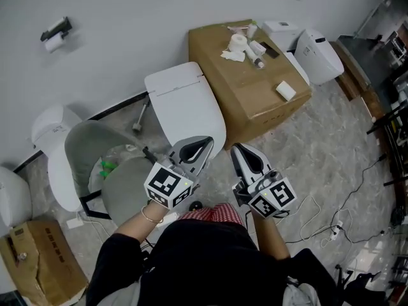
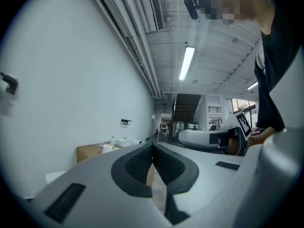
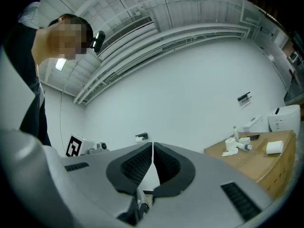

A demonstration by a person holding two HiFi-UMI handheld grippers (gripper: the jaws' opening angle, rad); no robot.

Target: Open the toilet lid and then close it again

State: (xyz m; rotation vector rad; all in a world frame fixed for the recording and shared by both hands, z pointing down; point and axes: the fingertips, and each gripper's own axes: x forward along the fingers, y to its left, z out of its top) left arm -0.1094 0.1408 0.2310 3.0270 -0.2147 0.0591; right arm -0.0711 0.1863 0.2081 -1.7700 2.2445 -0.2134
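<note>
A white wall (image 1: pixel 127 18) and pale marbled floor (image 1: pixel 319 164) frame a room of bathroom fixtures, seen from above the person in a black top (image 1: pixel 204 260) who holds both tools. The biggest item, a sealed cardboard box (image 1: pixel 255 101), stands against the wall; nothing shows of its inside, but on its top lie a paper roll (image 1: pixel 238 41), crumpled tissue (image 1: pixel 233 56), a bottle (image 1: pixel 256 53) on its side, a dark flat object (image 1: pixel 269 50) and, nearer the front corner, a small white block (image 1: pixel 285 90).

Touching the box's left side is the white toilet (image 1: pixel 191 129), its lid (image 1: pixel 182 101) down flat. To its left sits a grey basin-like fixture (image 1: pixel 95 142) holding green and white scraps (image 1: pixel 108 166); what they are cannot be made out. Two more white toilets stand further off, one at far left (image 1: pixel 54 132) and one beyond the box at right (image 1: pixel 319 56). A smaller cardboard box (image 1: pixel 44 266), flaps closed, sits at lower left.

The left gripper (image 1: pixel 205 144) points over the toilet's front edge, the right gripper (image 1: pixel 238 150) just beside that edge; contact with either cannot be told. Each claw is clenched, pads meeting at the tips with nothing between them.
</note>
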